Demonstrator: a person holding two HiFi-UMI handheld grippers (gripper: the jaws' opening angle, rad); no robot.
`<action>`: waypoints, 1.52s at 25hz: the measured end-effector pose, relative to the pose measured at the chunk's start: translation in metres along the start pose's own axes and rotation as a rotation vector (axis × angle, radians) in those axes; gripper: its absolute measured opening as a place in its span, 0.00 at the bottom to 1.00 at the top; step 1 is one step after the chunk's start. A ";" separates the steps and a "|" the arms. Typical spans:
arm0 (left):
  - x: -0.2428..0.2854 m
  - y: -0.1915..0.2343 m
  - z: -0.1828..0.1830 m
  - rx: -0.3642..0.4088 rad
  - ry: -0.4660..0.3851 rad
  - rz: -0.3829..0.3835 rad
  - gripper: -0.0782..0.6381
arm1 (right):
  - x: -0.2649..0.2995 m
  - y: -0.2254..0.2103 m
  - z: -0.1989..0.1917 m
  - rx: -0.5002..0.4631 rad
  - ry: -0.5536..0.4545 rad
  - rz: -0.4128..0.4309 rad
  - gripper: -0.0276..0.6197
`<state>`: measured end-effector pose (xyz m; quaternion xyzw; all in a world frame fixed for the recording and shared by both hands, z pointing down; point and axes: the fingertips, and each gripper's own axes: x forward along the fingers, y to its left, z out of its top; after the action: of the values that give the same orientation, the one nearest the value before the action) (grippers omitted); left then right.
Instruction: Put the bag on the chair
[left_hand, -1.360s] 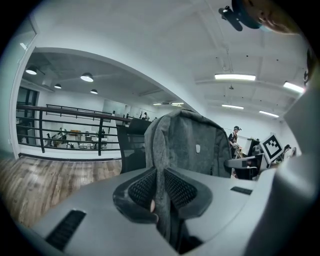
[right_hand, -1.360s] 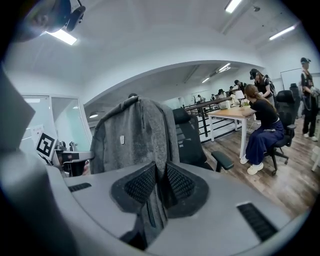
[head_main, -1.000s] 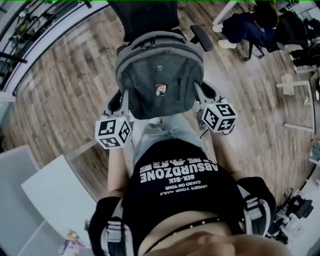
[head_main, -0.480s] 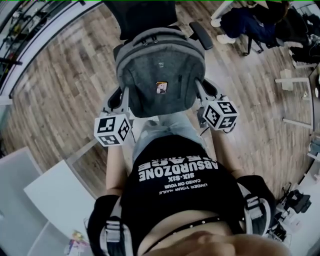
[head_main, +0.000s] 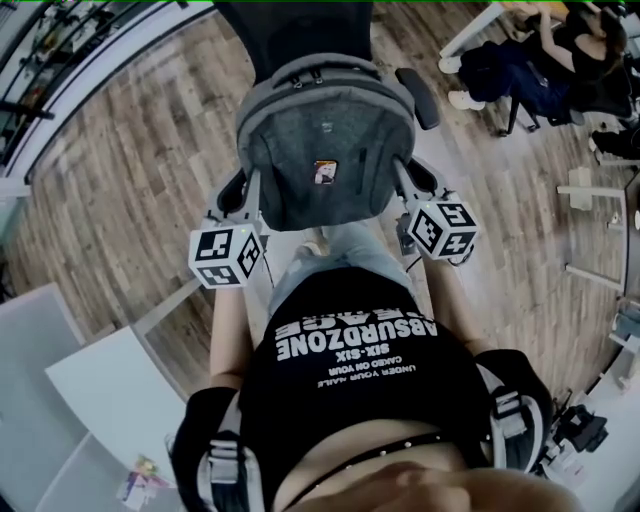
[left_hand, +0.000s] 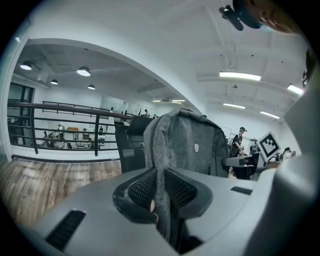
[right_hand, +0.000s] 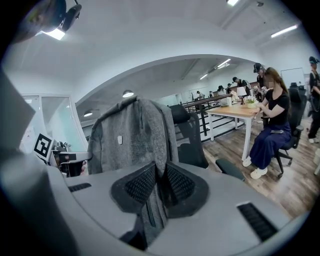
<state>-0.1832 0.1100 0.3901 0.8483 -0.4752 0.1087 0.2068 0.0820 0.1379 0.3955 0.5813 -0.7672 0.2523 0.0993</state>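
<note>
A grey backpack (head_main: 322, 140) hangs upright between my two grippers, over the seat of a black office chair whose backrest (head_main: 295, 30) shows at the top of the head view. My left gripper (head_main: 248, 192) is shut on the fabric of the bag's left side, which is pinched between its pads (left_hand: 161, 187). On the bag's right side my right gripper (head_main: 402, 185) is shut on a fold of fabric with a zip (right_hand: 159, 186). The chair's right armrest (head_main: 418, 97) pokes out beside the bag. I cannot tell whether the bag's bottom touches the seat, which is hidden.
Seated people (head_main: 530, 60) and a white desk (right_hand: 235, 112) are at the far right. A white table (head_main: 110, 390) stands at the lower left. A dark railing (left_hand: 60, 125) runs along the left. Wooden floor lies around the chair.
The bag stays held by both grippers in nearly the same place. The head view has shifted slightly, so the chair armrest and the seated people sit a little lower in it.
</note>
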 end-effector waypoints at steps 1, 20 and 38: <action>0.007 0.002 0.005 0.000 -0.003 0.005 0.19 | 0.007 -0.003 0.006 -0.002 -0.002 0.003 0.15; 0.112 0.028 0.084 0.026 -0.048 0.081 0.19 | 0.105 -0.057 0.098 -0.044 -0.046 0.062 0.15; 0.178 0.060 0.094 -0.034 -0.017 0.146 0.19 | 0.186 -0.087 0.123 -0.061 0.009 0.112 0.15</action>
<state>-0.1423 -0.0958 0.3891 0.8085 -0.5395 0.1083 0.2086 0.1252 -0.0976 0.3966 0.5332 -0.8052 0.2367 0.1062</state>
